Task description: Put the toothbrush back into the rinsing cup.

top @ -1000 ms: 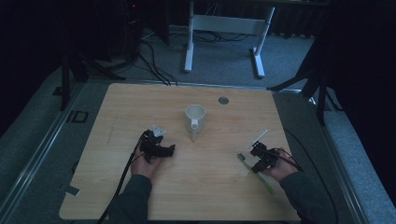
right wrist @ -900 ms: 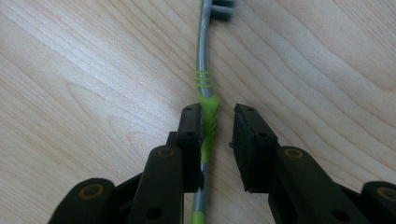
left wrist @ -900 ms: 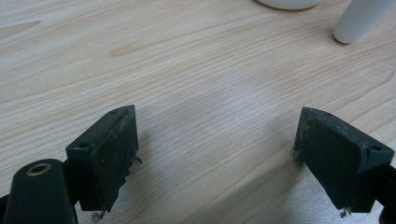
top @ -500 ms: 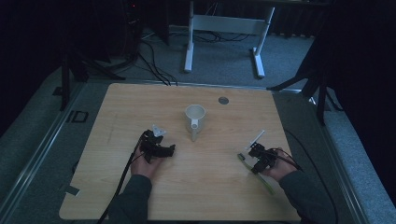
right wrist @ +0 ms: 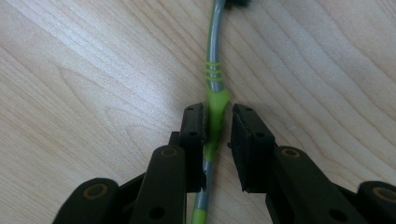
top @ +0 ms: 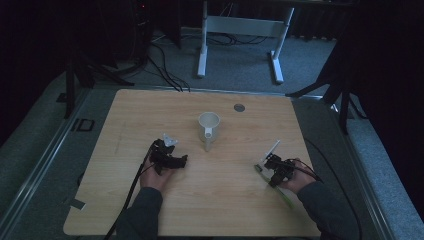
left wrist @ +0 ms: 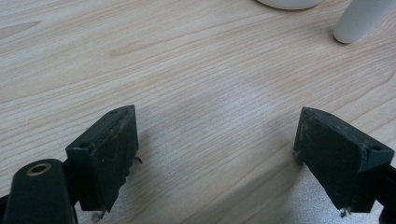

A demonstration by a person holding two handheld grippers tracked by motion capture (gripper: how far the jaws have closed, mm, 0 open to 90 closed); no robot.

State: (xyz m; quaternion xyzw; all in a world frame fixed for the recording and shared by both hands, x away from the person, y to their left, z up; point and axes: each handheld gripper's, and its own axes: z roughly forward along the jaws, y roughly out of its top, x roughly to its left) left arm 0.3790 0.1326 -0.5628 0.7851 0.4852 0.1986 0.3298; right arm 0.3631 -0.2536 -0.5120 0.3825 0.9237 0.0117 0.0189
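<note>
Now, notes from the table.
Table (top: 150, 115): pale wood, seen from above, dark floor around it.
Left gripper (top: 170, 156): in my left hand, low on the wood at the left of centre; its jaws stand wide apart in the left gripper view (left wrist: 224, 154), with bare wood grain between them.
Right gripper (top: 272, 166): in my right hand, near the table's right edge; in the right gripper view (right wrist: 218, 128) the jaws stand narrowly on either side of a toothbrush handle.
Toothbrush (right wrist: 214, 84): grey and lime-green handle, lying flat on the wood, running lengthwise between my right jaws and out past their tips. Left pad touches the green grip; a thin gap shows at the right pad, so I cannot tell whether the grip is firm.
Toothbrush from above (top: 272, 148): pale end slants up and away from the right gripper.
Mug (top: 208, 125): white, upright, at table centre, between and beyond both grippers, well apart from the right one.
Round grey disc (top: 239, 107): in the wood, just beyond the mug.
</note>
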